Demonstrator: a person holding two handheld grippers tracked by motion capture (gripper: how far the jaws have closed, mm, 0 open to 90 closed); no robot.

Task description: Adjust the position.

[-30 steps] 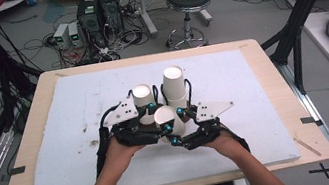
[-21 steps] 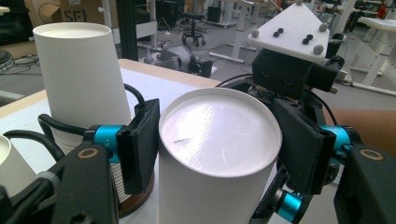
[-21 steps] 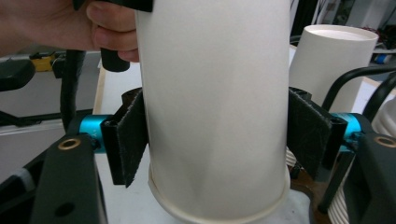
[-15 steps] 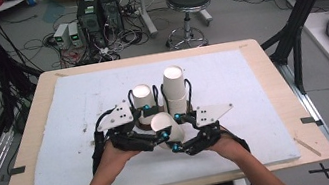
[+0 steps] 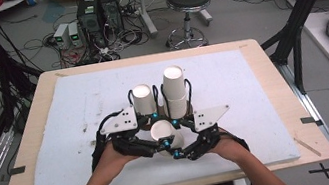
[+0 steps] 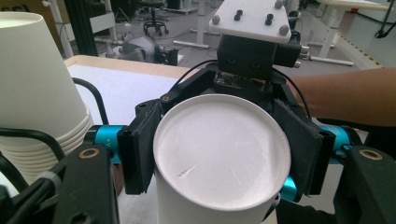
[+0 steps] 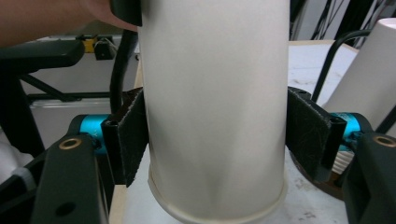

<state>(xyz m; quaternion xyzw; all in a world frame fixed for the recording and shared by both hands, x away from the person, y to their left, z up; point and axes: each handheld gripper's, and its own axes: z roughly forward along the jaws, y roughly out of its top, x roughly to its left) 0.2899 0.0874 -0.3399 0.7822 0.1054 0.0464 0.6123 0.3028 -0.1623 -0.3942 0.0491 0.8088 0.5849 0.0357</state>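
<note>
Then my right fingers point(image 7: 215, 154) clamped the upturned cup point(image 5: 163, 132); my left fingers point(image 5: 162, 145), just closing, touched it, mid-desk point(image 5: 252, 83), edges well clear.

I see a wooden tabletop point(image 5: 47, 99) with a white mat point(image 5: 92, 99) covering most of it, leaving bare wood along every edge. On the mat, near its middle, stand two stacks of upturned white paper cups point(image 5: 143, 98) and, toward the near edge, a single upturned cup point(image 5: 163, 131).
</note>
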